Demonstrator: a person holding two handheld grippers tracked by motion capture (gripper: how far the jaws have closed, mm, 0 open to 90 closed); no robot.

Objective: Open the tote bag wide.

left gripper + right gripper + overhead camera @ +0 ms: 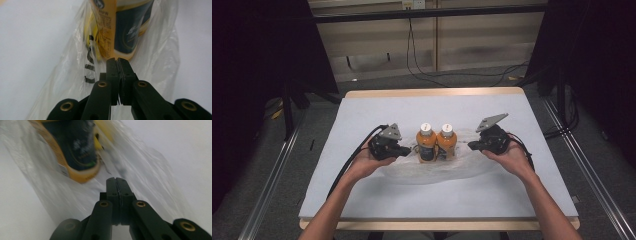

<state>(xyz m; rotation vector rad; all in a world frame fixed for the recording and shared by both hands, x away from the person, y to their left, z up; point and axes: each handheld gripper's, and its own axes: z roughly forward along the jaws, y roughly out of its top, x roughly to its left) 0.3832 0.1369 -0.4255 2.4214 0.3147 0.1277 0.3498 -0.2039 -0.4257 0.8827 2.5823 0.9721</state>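
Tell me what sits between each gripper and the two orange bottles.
Only the clear plastic bag. The two bottles stand upright side by side on or in it. The left gripper and right gripper have their jaws shut at the film on either side, film bunching around them. No other thing lies between on the table.

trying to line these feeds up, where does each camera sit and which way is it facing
High view: above the person's side, facing forward and down on the white-covered table; both forearms, left tool and right tool show.
Left gripper view: rides the left tool, looking along its closed black jaws at the crinkled clear plastic bag.
Right gripper view: rides the right tool, jaws closed, facing the same bag from the opposite side; blurred.
Shared: both gripper views show the bag and an orange bottle with a dark label; two such bottles stand in the high view.
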